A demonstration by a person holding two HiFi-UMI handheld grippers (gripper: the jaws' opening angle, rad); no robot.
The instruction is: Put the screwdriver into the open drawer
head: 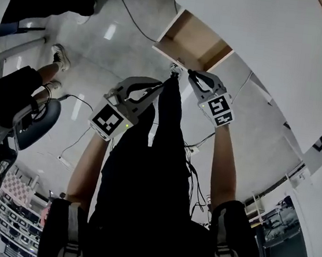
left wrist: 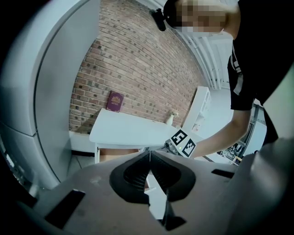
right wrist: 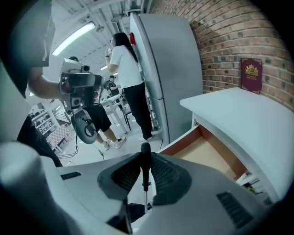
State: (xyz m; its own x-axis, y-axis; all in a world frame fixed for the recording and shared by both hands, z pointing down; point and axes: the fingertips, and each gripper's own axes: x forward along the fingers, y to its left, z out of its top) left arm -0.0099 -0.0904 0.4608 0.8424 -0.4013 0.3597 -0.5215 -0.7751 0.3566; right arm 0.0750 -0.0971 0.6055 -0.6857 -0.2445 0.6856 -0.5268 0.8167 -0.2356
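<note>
A screwdriver [right wrist: 145, 161] with a black handle and thin steel shaft stands upright between the jaws of my right gripper [right wrist: 145, 170], which is shut on it. In the head view that right gripper [head: 185, 71] is just in front of the open wooden drawer [head: 192, 41], near its front edge. The drawer [right wrist: 207, 153] hangs under the white table [right wrist: 248, 114] and looks empty inside. My left gripper [head: 168, 80] sits close beside the right one, its jaws pressed together on nothing; in its own view the left gripper [left wrist: 149, 155] faces the right gripper's marker cube [left wrist: 184, 142].
A tall grey fridge [right wrist: 170, 69] stands left of the table, against the brick wall [left wrist: 138, 59]. A maroon book [right wrist: 251, 73] leans on the wall. A person [right wrist: 125, 69] stands by the fridge. A chair [head: 34, 121] and floor cables [head: 200, 141] lie behind me.
</note>
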